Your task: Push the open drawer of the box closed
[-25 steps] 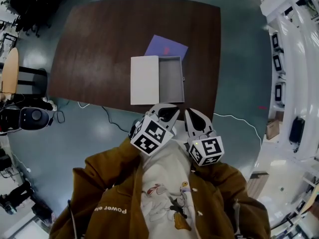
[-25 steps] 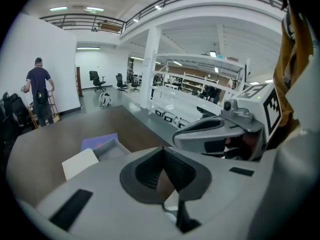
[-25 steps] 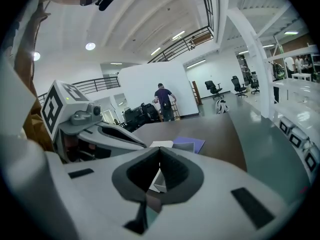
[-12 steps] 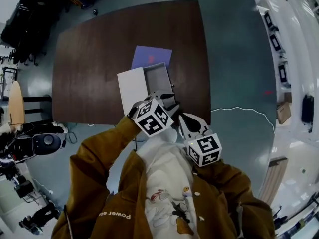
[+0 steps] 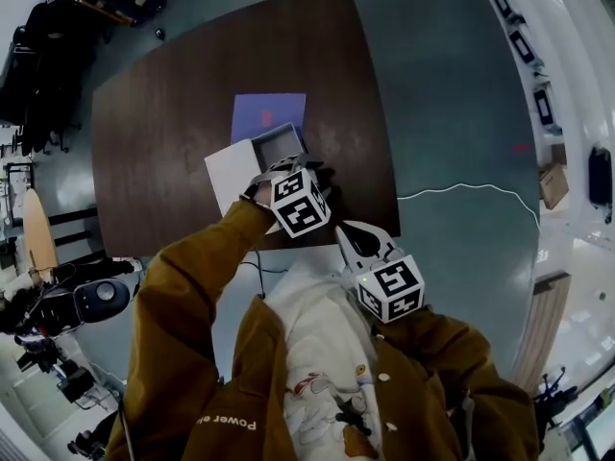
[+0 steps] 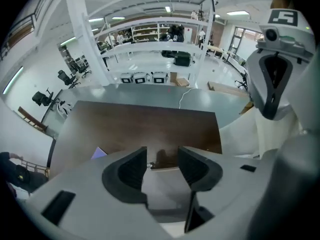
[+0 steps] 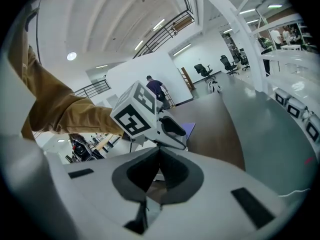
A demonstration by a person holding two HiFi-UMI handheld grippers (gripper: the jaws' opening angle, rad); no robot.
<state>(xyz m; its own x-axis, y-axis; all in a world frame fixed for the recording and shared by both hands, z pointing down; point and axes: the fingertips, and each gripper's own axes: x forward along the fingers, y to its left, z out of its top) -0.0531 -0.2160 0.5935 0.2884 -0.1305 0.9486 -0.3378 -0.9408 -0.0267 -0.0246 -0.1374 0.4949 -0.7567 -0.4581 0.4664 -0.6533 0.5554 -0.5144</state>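
Head view shows the white box (image 5: 225, 171) lying near the front edge of the brown table (image 5: 163, 84). Its grey drawer (image 5: 273, 144) is pulled far out to the right side and lies partly on a purple sheet (image 5: 269, 115). The left claw (image 5: 293, 168) hangs directly over the drawer and points steeply down. The right claw (image 5: 348, 233) waits near the person's chest, off the table.

In the left gripper view the left claw (image 6: 162, 156) is released. Its jaws have just been opening, and nothing is pressed between them; only the inside of the drawer (image 6: 161, 186) shows in the gap. In the right gripper view the right claw (image 7: 159, 156) is clenched on nothing.

The step in hand seems to be the approach, so the push is not yet begun. Probably the next move needs the left claw placed against the drawer's outer wall, then a straight push toward the box.

One second ago both claws were together before the chest and the left claw was clenched. Now the left one has gone forward and down to the drawer.
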